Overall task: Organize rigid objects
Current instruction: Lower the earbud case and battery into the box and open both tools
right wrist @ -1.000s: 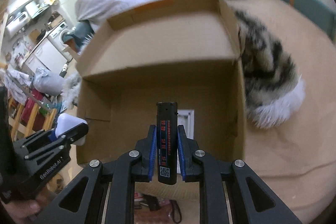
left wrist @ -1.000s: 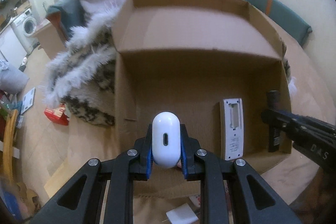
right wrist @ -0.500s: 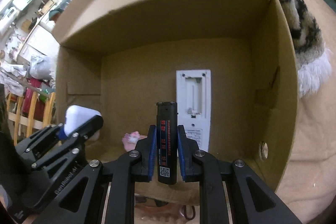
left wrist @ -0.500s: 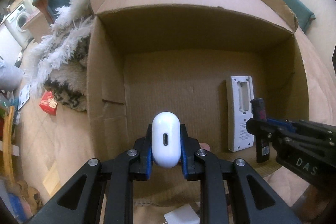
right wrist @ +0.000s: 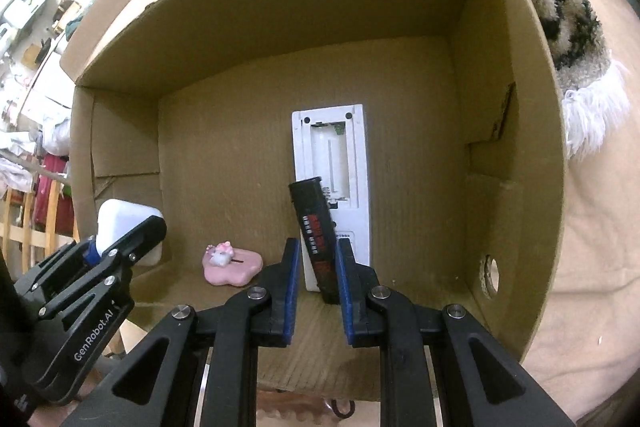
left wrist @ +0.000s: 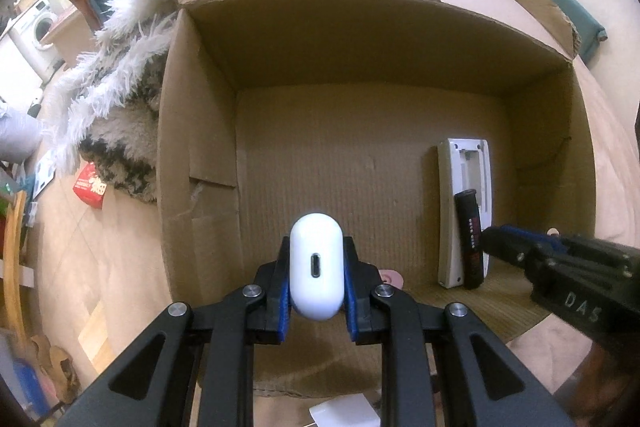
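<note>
Inside the corrugated brown cardboard box (right wrist: 516,187), the right gripper (right wrist: 317,267) stands parted — its blue pads clear of the slim black lighter (right wrist: 316,227), which leans across the flat white plastic remote (right wrist: 352,163). The left gripper (left wrist: 316,277) clamps a smooth, rounded white earbud case (left wrist: 316,267); a glossy pink trinket (right wrist: 232,266) lies on the floor.

A shaggy white-and-dark throw (left wrist: 120,99) lies ahead to my left; its spotted end (right wrist: 568,19) shows ahead to my right. A red packet (left wrist: 90,185) sits left on the tan bedding (left wrist: 100,267). Far left stands a washer (left wrist: 42,23). A teal cushion (left wrist: 576,15) lies far right.
</note>
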Available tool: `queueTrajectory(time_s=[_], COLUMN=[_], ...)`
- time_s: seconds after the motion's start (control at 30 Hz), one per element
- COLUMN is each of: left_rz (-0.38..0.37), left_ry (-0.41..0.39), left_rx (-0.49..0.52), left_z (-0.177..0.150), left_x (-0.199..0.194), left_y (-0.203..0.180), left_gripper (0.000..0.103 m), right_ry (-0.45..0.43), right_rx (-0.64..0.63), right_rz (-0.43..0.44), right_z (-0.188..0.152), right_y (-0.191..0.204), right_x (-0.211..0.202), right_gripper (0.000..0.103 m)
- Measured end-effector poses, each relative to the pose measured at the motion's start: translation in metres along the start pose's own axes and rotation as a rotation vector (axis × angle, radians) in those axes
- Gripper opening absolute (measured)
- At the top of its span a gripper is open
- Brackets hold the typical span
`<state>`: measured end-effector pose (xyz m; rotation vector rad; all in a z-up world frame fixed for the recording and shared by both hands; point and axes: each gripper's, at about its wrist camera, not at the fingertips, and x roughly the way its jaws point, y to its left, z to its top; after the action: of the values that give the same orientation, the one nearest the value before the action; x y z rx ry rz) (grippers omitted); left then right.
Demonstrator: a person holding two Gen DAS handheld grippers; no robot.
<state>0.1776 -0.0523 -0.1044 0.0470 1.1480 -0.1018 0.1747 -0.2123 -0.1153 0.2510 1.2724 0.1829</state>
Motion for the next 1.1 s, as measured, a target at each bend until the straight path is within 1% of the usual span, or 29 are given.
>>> queueTrajectory(time_s=[0.1, 0.13, 0.2, 0.23, 0.27, 0.3, 0.43, 0.53, 0.57, 0.6, 0.63, 0.67, 0.7, 0.77, 0.83, 1.0, 1.1], left_rz=[-0.004, -0.003, -0.002, -0.003, -0.002, -0.002, 0.009, 0.003, -0.008, -0.021, -0.031, -0.038, -0.048, -0.05, -0.036, -0.041, -0.029], left_ry=[-0.01, -0.014, -0.013, -0.011, -0.01, -0.009, -0.02, -0.038, -0.036, -0.032, -0.032, -0.035, -0.044, -0.059, -0.066, -0.055, -0.053], left_rx=[0.011, 0.012, 0.012, 0.006, 0.004, 0.0, -0.01, -0.017, -0.018, -0.02, -0.023, -0.024, -0.022, -0.006, 0.007, -0.016, -0.022], left_z=[-0.001, -0.001, -0.002, -0.003, -0.003, -0.003, -0.003, -0.001, -0.001, -0.001, -0.001, -0.001, -0.001, 0.002, 0.002, 0.007, 0.006], left_x=[-0.001, -0.002, -0.003, -0.002, -0.002, -0.002, -0.004, -0.009, -0.01, -0.01, -0.011, -0.012, -0.014, -0.018, -0.02, -0.018, -0.018], left_y=[-0.003, -0.003, -0.002, -0.001, -0.001, 0.0, 0.003, 0.004, 0.005, 0.005, 0.004, 0.004, 0.002, -0.002, -0.004, -0.002, -0.001], left_gripper=[0.019, 0.019, 0.019, 0.019, 0.019, 0.019, 0.019, 0.02, 0.025, 0.035, 0.043, 0.054, 0.058, 0.058, 0.059, 0.059, 0.059], right_ry=[-0.02, -0.025, -0.025, -0.029, -0.038, -0.053, -0.083, -0.113, -0.122, -0.129, -0.134, -0.139, -0.141, -0.143, -0.144, -0.14, -0.14], right_rx=[0.001, 0.003, 0.016, 0.019, 0.019, 0.017, -0.003, -0.018, -0.021, -0.022, -0.02, -0.018, -0.016, -0.009, -0.005, -0.01, -0.013], right_rz=[-0.004, 0.001, 0.039, 0.049, 0.05, 0.048, 0.058, 0.043, 0.039, 0.039, 0.04, 0.04, 0.036, 0.032, 0.028, 0.014, 0.013], right_z=[0.001, -0.001, -0.001, 0.001, 0.001, 0.002, 0.004, 0.005, 0.006, 0.006, 0.006, 0.007, 0.007, 0.009, 0.009, 0.01, 0.01], right_y=[0.001, 0.002, 0.001, 0.0, 0.001, 0.002, 0.006, 0.008, 0.01, 0.01, 0.01, 0.009, 0.01, 0.007, 0.004, 0.006, 0.006], right_x=[-0.005, -0.006, -0.007, -0.008, -0.009, -0.012, -0.018, -0.022, -0.022, -0.023, -0.023, -0.024, -0.023, -0.027, -0.03, -0.029, -0.029], right_gripper=[0.02, 0.022, 0.03, 0.046, 0.072, 0.079, 0.083, 0.091, 0.093, 0.093, 0.094, 0.094, 0.094, 0.094, 0.094, 0.094, 0.094])
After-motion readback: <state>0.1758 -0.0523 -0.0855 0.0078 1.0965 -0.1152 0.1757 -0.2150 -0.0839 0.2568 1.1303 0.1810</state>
